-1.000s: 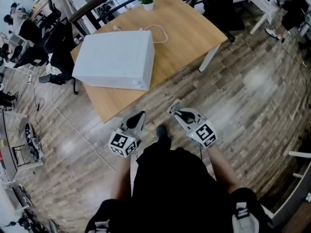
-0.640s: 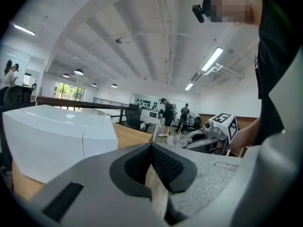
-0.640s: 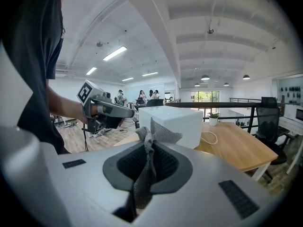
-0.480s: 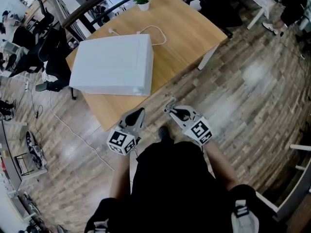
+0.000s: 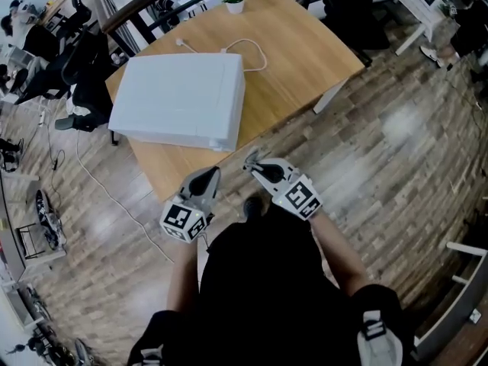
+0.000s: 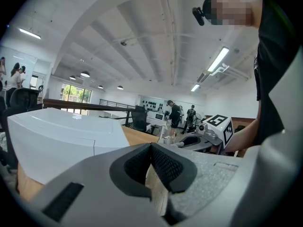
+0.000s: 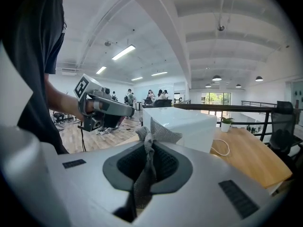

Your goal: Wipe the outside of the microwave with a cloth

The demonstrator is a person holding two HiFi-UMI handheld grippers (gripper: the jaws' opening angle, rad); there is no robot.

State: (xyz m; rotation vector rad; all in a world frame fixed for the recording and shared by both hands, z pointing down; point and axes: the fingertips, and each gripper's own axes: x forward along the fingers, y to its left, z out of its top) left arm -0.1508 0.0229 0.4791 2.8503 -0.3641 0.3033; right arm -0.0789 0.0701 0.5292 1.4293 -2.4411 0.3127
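Head view: the microwave (image 5: 179, 97) sits on the tabletop (image 5: 297, 52), ahead of both sets of jaws and apart from them. It is closer to the left gripper (image 5: 207, 174) than to the right gripper (image 5: 250, 159), and lies off to the left of the right jaws. Its long axis runs across the line the jaws point along, so a long side face is turned toward them. The power cord (image 5: 248, 52) leaves from the far side, so the near face is probably the front.

Left gripper view: the jaws of the left gripper (image 6: 151, 149) are pressed together with nothing between them. The microwave (image 6: 61, 136) fills the space ahead and left of the tips, showing its top and a near face with a vertical seam. This gripper could steady the box. It should press flat on the top, away from the seam.

Right gripper view: the jaws of the right gripper (image 7: 147, 157) are clamped on the grey mesh cloth (image 7: 150, 138). A tuft of cloth stands up past the tips and a tail hangs below. The microwave (image 7: 182, 124) stands just ahead and slightly right of the tips, with a corner edge toward them.

The step in hand looks like the approach to the first wipe. It should go best if the tuft meets the panel, not the hard jaw tips. Strokes should run along the long axis, top first and then the near face, with light pressure so the box does not slide.
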